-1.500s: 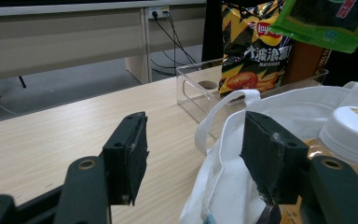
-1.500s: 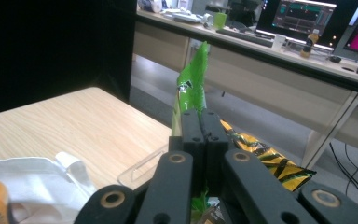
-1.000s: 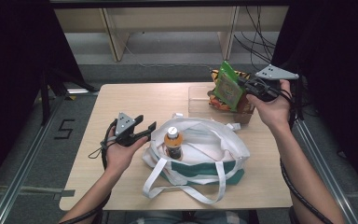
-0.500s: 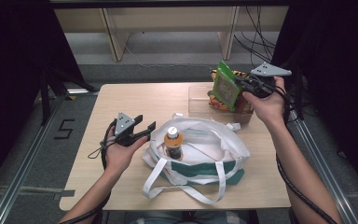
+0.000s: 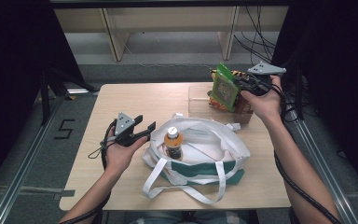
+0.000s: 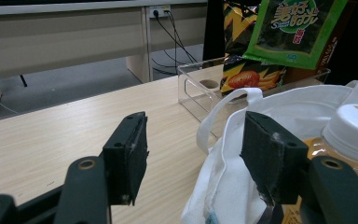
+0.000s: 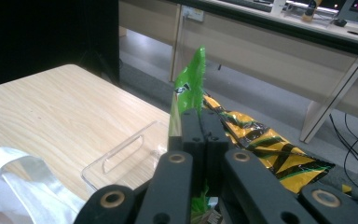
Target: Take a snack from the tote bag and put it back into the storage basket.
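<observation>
Here the right tool [image 5: 240, 86] is clamped on the green snack packet [image 5: 225, 87], lifted above the clear box [image 5: 196, 100].

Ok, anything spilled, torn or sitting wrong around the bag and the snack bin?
Nothing stands out. The bottle stands upright in the white tote bag, capped. The right tool pinches the green snack packet above the clear bin, where a yellow-black packet lies. The left tool is open beside the bag.
</observation>
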Tool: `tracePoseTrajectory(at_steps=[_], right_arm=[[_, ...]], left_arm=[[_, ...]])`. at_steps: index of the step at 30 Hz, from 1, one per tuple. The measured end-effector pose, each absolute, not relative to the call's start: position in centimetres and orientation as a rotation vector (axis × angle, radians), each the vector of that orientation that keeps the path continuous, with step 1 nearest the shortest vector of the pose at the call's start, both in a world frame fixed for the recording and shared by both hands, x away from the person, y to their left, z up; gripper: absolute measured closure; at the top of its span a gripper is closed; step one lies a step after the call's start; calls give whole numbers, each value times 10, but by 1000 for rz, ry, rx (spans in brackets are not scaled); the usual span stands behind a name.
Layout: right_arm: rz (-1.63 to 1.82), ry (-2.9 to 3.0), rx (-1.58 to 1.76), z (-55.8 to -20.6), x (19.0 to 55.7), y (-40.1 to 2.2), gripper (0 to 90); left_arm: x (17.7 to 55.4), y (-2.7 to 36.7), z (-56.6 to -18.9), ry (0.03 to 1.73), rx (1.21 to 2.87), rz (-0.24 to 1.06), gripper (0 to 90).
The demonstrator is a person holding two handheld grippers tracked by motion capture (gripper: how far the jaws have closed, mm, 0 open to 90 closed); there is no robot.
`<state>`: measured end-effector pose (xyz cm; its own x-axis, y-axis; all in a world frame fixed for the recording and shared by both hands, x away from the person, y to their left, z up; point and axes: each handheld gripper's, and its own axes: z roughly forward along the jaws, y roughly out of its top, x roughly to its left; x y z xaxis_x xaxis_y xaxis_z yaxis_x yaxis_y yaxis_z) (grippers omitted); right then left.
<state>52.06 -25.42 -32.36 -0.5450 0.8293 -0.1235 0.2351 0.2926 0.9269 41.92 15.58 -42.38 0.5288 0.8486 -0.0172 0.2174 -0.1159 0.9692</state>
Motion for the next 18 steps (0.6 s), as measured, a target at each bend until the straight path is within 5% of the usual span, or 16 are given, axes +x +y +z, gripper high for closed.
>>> tracePoseTrajectory(at_steps=[18], right_arm=[[1225, 1948, 939, -334, 536, -246, 900]], left_arm=[[419, 157, -424, 921, 1639, 696, 401]])
